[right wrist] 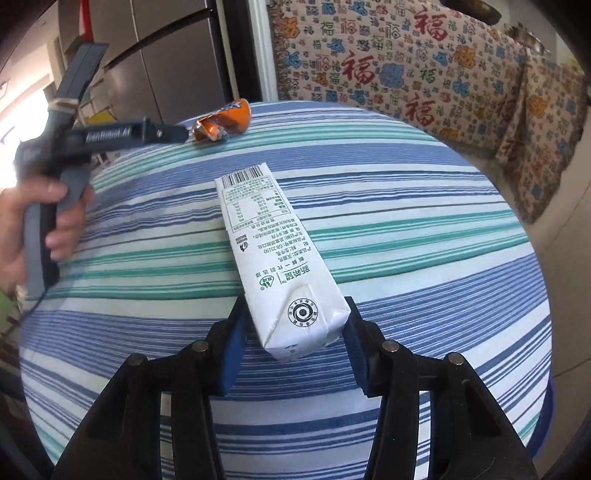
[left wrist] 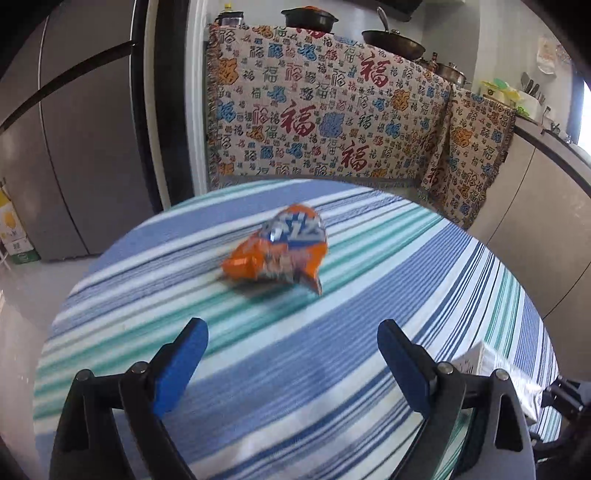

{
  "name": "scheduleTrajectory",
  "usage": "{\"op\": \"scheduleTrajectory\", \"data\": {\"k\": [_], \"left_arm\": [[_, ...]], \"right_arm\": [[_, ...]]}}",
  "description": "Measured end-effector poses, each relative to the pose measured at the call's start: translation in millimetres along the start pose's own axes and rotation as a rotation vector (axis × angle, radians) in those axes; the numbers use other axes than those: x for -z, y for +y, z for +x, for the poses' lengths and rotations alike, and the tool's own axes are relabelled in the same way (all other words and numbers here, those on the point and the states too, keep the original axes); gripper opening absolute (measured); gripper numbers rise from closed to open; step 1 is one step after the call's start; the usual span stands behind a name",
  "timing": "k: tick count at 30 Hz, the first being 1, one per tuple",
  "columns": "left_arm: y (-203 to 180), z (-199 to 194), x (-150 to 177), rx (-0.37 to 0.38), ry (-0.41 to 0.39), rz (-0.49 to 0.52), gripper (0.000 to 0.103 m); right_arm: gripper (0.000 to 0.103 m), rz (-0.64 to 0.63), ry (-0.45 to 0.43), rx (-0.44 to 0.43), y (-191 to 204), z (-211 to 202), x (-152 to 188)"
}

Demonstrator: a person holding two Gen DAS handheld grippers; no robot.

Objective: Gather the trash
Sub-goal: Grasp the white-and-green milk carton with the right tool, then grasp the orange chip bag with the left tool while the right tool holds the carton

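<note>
A crumpled orange snack bag [left wrist: 279, 251] lies on the round striped table [left wrist: 406, 258], ahead of my left gripper [left wrist: 291, 332], which is open and empty a short way in front of it. In the right wrist view the bag [right wrist: 221, 123] sits at the far edge, with the left gripper [right wrist: 181, 133] reaching toward it. My right gripper [right wrist: 295, 314] is shut on the near end of a white milk carton [right wrist: 273, 251], which points away over the table [right wrist: 443, 229]. The carton's edge also shows in the left wrist view [left wrist: 480, 360].
A patterned cloth [left wrist: 332, 110] hangs over the counter behind the table, with pots [left wrist: 310, 18] on top. A grey refrigerator [left wrist: 74, 147] stands at left. A cabinet [left wrist: 546, 229] runs along the right. A person's hand [right wrist: 33, 229] holds the left gripper's handle.
</note>
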State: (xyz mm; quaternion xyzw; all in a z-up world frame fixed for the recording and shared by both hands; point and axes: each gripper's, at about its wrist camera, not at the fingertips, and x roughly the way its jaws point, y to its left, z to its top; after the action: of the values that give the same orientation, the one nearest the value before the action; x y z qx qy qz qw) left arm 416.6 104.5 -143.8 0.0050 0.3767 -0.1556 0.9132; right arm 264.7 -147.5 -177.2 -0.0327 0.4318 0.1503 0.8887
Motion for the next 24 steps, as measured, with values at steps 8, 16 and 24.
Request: {"op": "scheduleTrajectory", "data": {"k": [8, 16, 24], "left_arm": [[-18.9, 59.1, -38.9, 0.018, 0.084, 0.224, 0.095], [-20.6, 52.8, -21.8, -0.043, 0.057, 0.240, 0.053], [-30.8, -17.7, 17.7, 0.143, 0.132, 0.025, 0.000]], "right_arm": [[0.049, 0.014, -0.013, 0.026, 2.3, 4.2, 7.5], [0.049, 0.023, -0.014, 0.031, 2.1, 5.1, 7.9], [0.049, 0.153, -0.033, 0.002, -26.4, -5.2, 16.1]]}}
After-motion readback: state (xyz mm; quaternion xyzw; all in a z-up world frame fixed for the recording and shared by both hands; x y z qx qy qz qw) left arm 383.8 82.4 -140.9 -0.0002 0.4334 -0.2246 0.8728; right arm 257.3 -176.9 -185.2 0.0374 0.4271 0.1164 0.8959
